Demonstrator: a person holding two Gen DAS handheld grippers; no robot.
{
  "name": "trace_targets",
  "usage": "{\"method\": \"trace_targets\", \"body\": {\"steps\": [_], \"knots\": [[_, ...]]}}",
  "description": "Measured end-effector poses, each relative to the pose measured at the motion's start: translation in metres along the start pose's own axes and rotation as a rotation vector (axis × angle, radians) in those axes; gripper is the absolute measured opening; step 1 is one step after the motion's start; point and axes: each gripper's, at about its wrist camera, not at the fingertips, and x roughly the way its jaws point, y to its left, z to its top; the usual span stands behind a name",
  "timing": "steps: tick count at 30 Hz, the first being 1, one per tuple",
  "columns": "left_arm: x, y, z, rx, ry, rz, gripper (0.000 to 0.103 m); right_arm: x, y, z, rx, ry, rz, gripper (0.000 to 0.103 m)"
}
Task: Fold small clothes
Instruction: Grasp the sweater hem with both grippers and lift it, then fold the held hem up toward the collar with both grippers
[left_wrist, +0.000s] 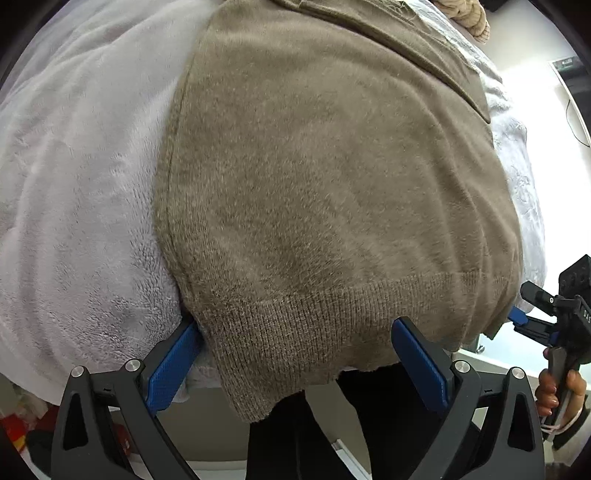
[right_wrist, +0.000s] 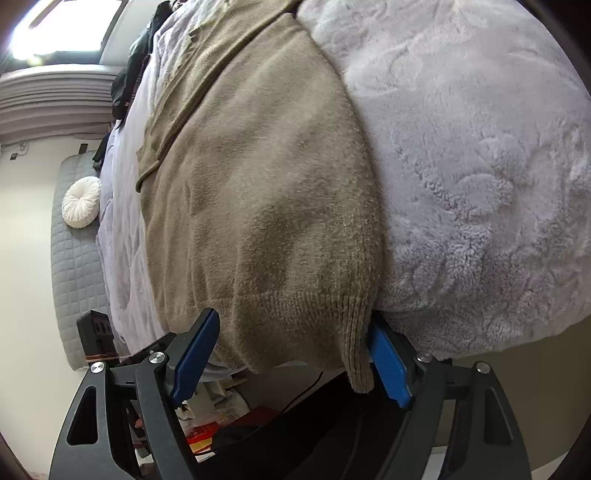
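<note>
A taupe knit sweater (left_wrist: 325, 184) lies flat on a fluffy white blanket (left_wrist: 74, 192), its ribbed hem hanging over the near edge. My left gripper (left_wrist: 295, 354) is open, its blue fingers astride the hem's left corner, one finger (left_wrist: 173, 365) tucked under the fabric edge. In the right wrist view the same sweater (right_wrist: 266, 206) shows on the blanket (right_wrist: 480, 184). My right gripper (right_wrist: 295, 354) is open, its fingers astride the hem's right corner. The right gripper also shows in the left wrist view (left_wrist: 535, 317), at the hem's far corner.
A sleeve (left_wrist: 406, 44) is folded across the sweater's upper part. A grey quilted mat (right_wrist: 74, 280) with a round white cushion (right_wrist: 82, 202) lies on the floor beside the bed. Dark clothes (right_wrist: 129, 74) lie at the far end. Red clutter (right_wrist: 207, 432) sits below the edge.
</note>
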Motion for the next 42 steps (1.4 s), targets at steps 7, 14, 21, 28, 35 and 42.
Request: {"method": "trace_targets", "body": {"steps": [7,14,21,28,35,42], "knots": [[-0.012,0.015,-0.005,-0.079,-0.050,0.009,0.060,0.009,-0.007,0.001,0.026,0.069,0.049,0.036],[-0.045,0.020,-0.003,-0.101,-0.114,-0.138,0.015,-0.009,0.013,0.011,0.001,0.092,0.260,0.014],[-0.095,0.010,0.048,-0.140,-0.224,-0.238,0.015,-0.031,0.040,0.059,0.047,0.034,0.461,0.013],[-0.136,-0.010,0.129,-0.121,-0.348,-0.208,0.015,-0.048,0.083,0.137,0.000,-0.008,0.576,0.013],[-0.149,-0.032,0.204,-0.105,-0.442,-0.158,0.015,-0.064,0.110,0.229,-0.063,-0.044,0.602,0.013],[-0.097,-0.020,0.286,-0.121,-0.400,-0.083,0.015,-0.029,0.114,0.307,-0.012,-0.063,0.527,0.013]]}}
